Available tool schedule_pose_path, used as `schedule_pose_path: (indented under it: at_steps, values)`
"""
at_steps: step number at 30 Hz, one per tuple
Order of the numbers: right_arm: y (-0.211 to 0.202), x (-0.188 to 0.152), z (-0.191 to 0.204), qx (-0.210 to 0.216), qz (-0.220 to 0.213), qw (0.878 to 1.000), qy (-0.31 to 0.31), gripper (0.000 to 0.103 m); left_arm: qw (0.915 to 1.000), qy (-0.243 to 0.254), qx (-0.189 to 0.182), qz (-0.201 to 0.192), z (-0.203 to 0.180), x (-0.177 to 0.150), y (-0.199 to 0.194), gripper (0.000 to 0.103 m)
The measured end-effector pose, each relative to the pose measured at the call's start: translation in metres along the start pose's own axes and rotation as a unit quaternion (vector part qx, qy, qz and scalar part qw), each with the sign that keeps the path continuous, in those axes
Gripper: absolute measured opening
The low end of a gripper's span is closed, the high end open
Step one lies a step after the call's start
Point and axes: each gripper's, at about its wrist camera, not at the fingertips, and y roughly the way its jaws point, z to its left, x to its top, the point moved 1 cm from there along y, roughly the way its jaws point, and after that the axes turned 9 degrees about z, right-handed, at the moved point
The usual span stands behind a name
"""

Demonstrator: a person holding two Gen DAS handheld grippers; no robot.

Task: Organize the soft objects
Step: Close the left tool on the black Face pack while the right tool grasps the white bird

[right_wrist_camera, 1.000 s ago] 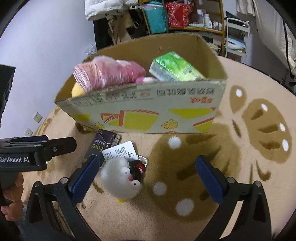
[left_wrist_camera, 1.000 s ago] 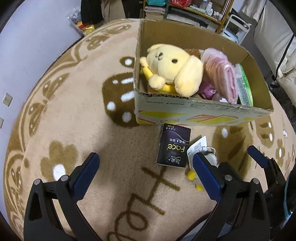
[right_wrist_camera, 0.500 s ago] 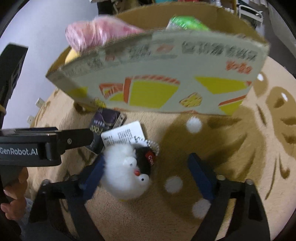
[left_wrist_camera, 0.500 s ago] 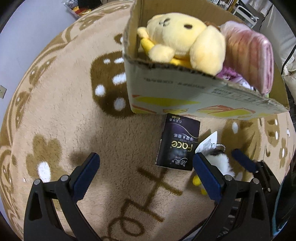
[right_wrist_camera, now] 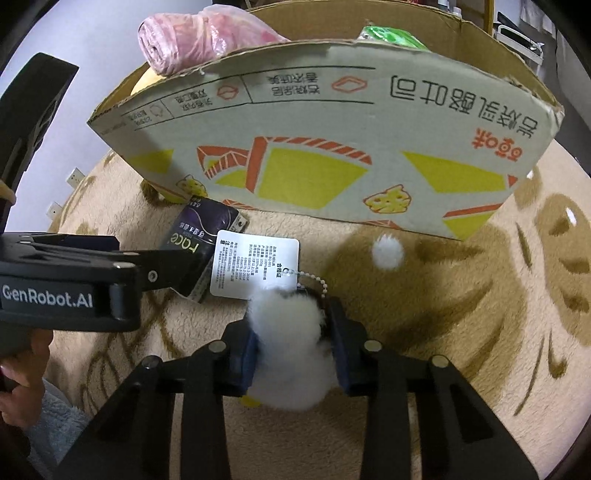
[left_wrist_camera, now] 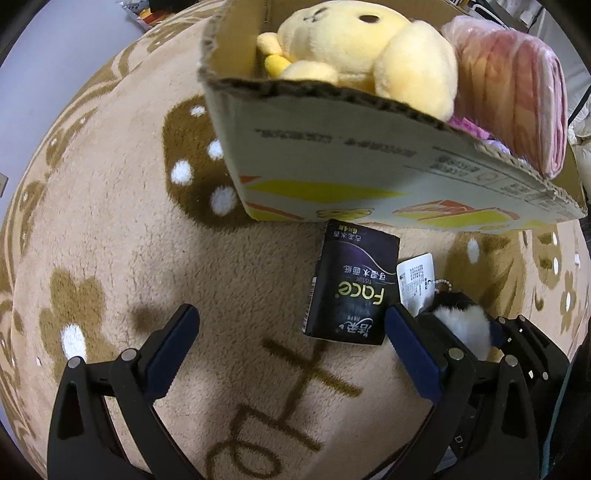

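A small white fluffy plush (right_wrist_camera: 290, 347) with a paper tag (right_wrist_camera: 255, 268) and bead chain lies on the carpet before the cardboard box (right_wrist_camera: 332, 147). My right gripper (right_wrist_camera: 293, 345) is shut on the plush; both also show in the left wrist view, the plush (left_wrist_camera: 460, 325) at lower right. My left gripper (left_wrist_camera: 291, 347) is open and empty, low over the carpet, with the dark tissue pack (left_wrist_camera: 352, 284) just inside its right finger. The box (left_wrist_camera: 369, 177) holds a yellow plush (left_wrist_camera: 369, 55) and a pink bundle (left_wrist_camera: 517, 92).
A green pack (right_wrist_camera: 391, 35) sits in the box's far right. The pink bundle (right_wrist_camera: 192, 40) pokes above the box rim. The tissue pack (right_wrist_camera: 201, 240) lies against the box front. The beige patterned carpet (left_wrist_camera: 110, 221) spreads to the left. Shelves stand behind the box.
Both grippers moved closer to the box and lower. My right gripper went from open beside the white plush to shut on it. My left gripper stayed open.
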Motion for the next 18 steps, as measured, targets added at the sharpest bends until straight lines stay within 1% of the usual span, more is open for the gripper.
schedule_pose_path:
  at_steps: [6,9,11,15,17,18]
  values:
    - [-0.004,-0.002,-0.006,0.004,0.001,1.000,0.006,0.036,0.9999,0.010,0.004,-0.002,-0.005,0.001,0.001,0.099]
    - [-0.005,-0.002,-0.006,0.004,0.002,1.000,0.008,0.036,0.9998,0.016,0.013,0.000,-0.011,0.002,0.003,0.098]
    - [-0.006,-0.004,-0.008,0.005,0.002,1.000,0.009,0.036,0.9997,0.017,0.014,0.003,-0.013,0.002,0.006,0.094]
    - [-0.011,-0.006,-0.013,0.003,0.002,1.000,0.005,0.036,0.9996,0.017,0.021,0.008,-0.022,-0.002,0.010,0.093]
    - [-0.013,-0.007,-0.015,0.002,0.002,1.000,0.003,0.035,0.9996,0.018,0.021,0.007,-0.024,-0.002,0.011,0.087]
    - [-0.013,-0.008,-0.016,0.002,0.001,1.000,0.002,0.035,0.9996,0.019,0.020,0.006,-0.027,-0.002,0.013,0.086]
